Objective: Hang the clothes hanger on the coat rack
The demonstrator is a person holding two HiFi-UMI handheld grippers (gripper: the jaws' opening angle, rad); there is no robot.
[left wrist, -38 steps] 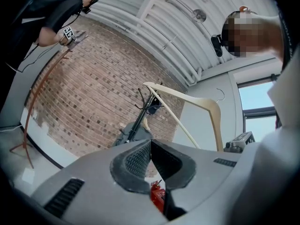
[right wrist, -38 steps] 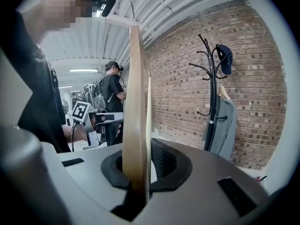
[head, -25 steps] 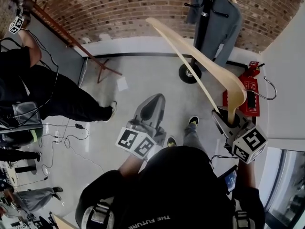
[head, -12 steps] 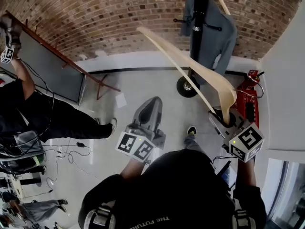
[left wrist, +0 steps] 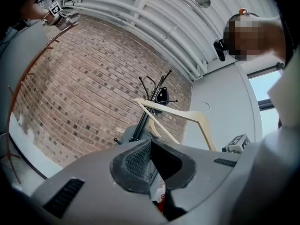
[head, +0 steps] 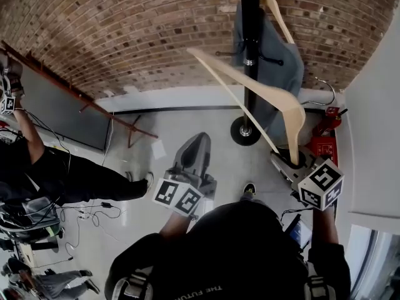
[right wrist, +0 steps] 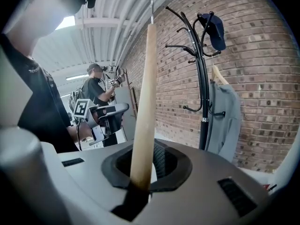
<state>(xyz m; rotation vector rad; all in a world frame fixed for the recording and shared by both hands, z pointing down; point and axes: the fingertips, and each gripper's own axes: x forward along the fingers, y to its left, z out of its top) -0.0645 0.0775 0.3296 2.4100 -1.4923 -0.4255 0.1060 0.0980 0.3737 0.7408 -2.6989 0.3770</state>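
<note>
My right gripper [head: 289, 157] [right wrist: 143, 172] is shut on one arm end of a pale wooden hanger [head: 250, 83] [right wrist: 146, 93]. The hanger rises steeply from the jaws, and its metal hook [head: 323, 84] points toward the right wall. Straight ahead stands the black coat rack [head: 250, 49] [right wrist: 201, 78], just behind the hanger. A grey garment [head: 278, 64] [right wrist: 226, 118] hangs on it from another wooden hanger, and a dark cap [right wrist: 213, 29] sits on top. My left gripper [head: 198, 144] [left wrist: 152, 161] is shut and empty, held out to the left of the hanger [left wrist: 187, 118].
A brick wall [head: 125, 30] runs behind the rack. The rack's round base [head: 244, 131] rests on the pale floor. A red object [head: 325, 139] stands beside a white wall [head: 372, 136] on the right. A person in black [head: 56, 174], a leaning grey board [head: 59, 102] and floor cables [head: 94, 199] are on the left.
Both grippers have moved toward the coat rack, which now stands closer and more central in the head view. The hanger stays in the right gripper's jaws.
</note>
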